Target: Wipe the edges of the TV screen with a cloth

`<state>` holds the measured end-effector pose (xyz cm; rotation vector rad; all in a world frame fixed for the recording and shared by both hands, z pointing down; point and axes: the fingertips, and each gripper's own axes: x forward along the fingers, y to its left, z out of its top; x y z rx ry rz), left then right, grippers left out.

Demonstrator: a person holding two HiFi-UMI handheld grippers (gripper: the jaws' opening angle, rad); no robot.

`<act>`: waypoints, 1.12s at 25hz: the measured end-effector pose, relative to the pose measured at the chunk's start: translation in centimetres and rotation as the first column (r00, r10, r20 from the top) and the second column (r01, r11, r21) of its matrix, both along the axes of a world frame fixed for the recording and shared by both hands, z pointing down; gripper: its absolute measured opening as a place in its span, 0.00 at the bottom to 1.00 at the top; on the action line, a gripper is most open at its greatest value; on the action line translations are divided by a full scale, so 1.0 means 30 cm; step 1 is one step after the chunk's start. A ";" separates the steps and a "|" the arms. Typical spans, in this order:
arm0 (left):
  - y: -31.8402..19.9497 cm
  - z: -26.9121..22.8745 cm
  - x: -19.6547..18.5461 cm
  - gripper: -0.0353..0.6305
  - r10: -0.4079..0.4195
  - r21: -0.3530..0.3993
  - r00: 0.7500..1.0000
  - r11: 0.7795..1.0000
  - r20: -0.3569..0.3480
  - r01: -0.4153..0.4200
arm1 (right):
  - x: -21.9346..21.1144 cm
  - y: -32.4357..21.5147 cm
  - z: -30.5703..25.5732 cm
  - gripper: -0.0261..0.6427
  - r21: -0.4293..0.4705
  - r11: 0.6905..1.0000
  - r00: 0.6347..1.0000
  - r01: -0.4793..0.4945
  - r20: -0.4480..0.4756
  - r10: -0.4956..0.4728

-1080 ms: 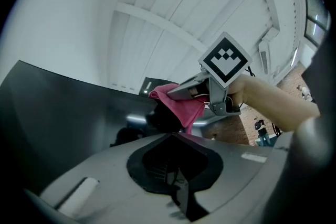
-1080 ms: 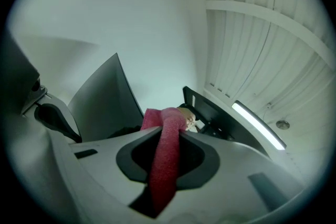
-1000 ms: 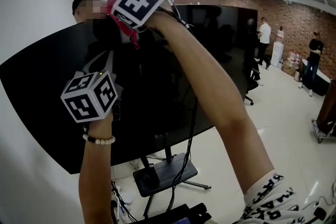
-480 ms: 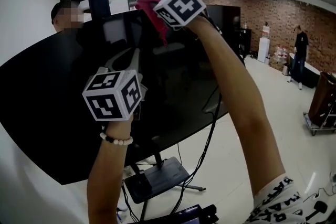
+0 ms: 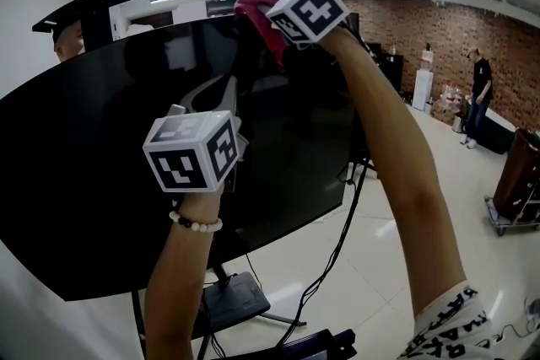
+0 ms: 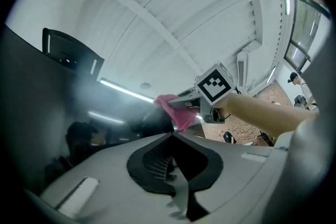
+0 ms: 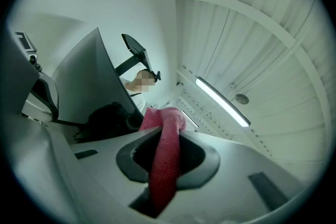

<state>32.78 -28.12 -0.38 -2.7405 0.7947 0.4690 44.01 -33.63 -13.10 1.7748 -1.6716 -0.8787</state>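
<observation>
The big black TV screen (image 5: pixel 101 181) stands tilted on a floor stand. My right gripper (image 5: pixel 255 6) is at the screen's top edge, shut on a red cloth (image 5: pixel 270 34) that hangs over that edge. The right gripper view shows the cloth (image 7: pixel 165 155) pinched between the jaws of the right gripper (image 7: pixel 165 134), with the TV (image 7: pixel 86 86) to the left. My left gripper (image 5: pixel 226 93) is held close in front of the screen's middle, its jaws together with nothing between them. From the left gripper (image 6: pixel 173 136) I see the cloth (image 6: pixel 177 112) and the right gripper's marker cube (image 6: pixel 215 84).
The TV stand's base (image 5: pixel 232 303) and hanging cables (image 5: pixel 337 240) are below the screen. A person's head (image 5: pixel 69 42) shows behind the TV's top left corner. Other people (image 5: pixel 478 93) stand by the brick wall at far right, near a cart (image 5: pixel 516 190).
My right gripper has slid to the right along the top edge with the cloth. The left gripper has drifted a little right and up.
</observation>
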 end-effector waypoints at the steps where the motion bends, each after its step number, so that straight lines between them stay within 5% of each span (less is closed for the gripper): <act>1: 0.007 0.001 0.052 0.04 0.000 0.000 1.000 1.000 0.000 0.000 | 0.052 0.006 0.001 0.14 0.001 1.000 1.000 -0.001 0.000 0.001; 8: 0.046 0.030 0.368 0.04 0.019 -0.018 0.999 1.000 0.035 -0.018 | 0.411 0.057 -0.028 0.14 0.032 0.999 0.999 -0.015 0.043 0.013; 17: 0.052 0.131 0.584 0.04 0.045 -0.070 0.996 0.997 0.079 -0.039 | 0.802 0.128 -0.025 0.14 0.121 0.981 0.979 -0.150 0.153 0.131; 20: 0.063 0.160 0.619 0.04 0.057 -0.075 0.994 0.996 0.092 -0.050 | 0.884 0.146 -0.019 0.14 0.151 0.967 0.964 -0.204 0.205 0.171; 28: 0.080 0.234 0.646 0.04 0.076 -0.104 0.994 0.992 0.084 -0.067 | 0.925 0.138 0.126 0.14 0.105 0.986 0.939 -0.130 0.332 0.088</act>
